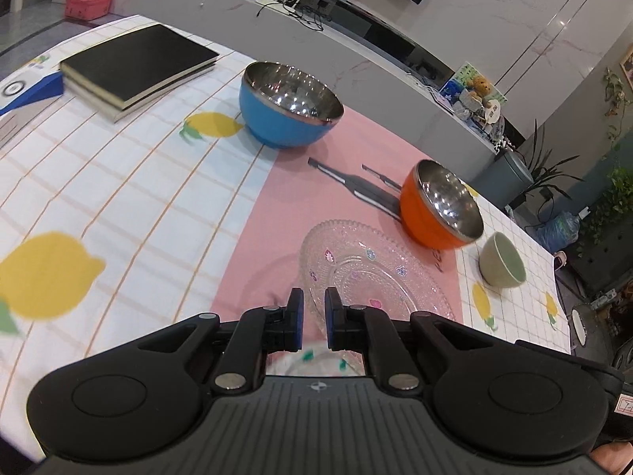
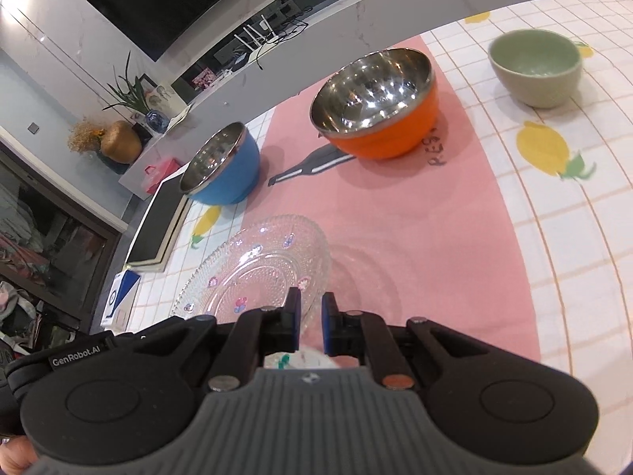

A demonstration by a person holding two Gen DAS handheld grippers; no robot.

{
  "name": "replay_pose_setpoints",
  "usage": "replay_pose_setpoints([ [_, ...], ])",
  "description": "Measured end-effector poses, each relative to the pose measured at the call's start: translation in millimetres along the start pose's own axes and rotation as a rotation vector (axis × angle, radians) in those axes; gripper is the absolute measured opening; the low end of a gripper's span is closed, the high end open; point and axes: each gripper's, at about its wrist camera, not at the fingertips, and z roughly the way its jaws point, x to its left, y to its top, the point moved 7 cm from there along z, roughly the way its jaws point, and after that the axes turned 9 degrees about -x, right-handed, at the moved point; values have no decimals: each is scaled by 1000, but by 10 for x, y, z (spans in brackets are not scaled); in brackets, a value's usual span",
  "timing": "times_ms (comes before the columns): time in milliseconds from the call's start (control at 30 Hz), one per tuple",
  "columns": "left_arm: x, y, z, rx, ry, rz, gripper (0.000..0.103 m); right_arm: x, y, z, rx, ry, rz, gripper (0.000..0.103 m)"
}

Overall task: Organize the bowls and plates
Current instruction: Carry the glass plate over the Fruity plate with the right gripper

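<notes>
Glass plate [image 1: 372, 273]: one; bowls: three (two steel-lined).

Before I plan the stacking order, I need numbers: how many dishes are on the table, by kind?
Steel-lined bowls: 2, one blue bowl and one orange bowl
Ceramic bowls: 1, the pale green bowl
Glass plates: 1, the clear patterned plate, gripped at its rim by both grippers
Total: 4
</notes>
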Motion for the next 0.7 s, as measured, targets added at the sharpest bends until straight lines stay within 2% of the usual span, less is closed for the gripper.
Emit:
replay_pose_setpoints([
  [333,-1,-406,-302,63,-5,-36,12,-164,-324,-378,39,6,33,8],
  [467,-19,-549,-388,78,-3,-20,12,-241,-421,-438,59,-2,54,7],
  [700,50,-697,-431,102,6,-48,12,-263,-519,-445,88,-21,46,7],
])
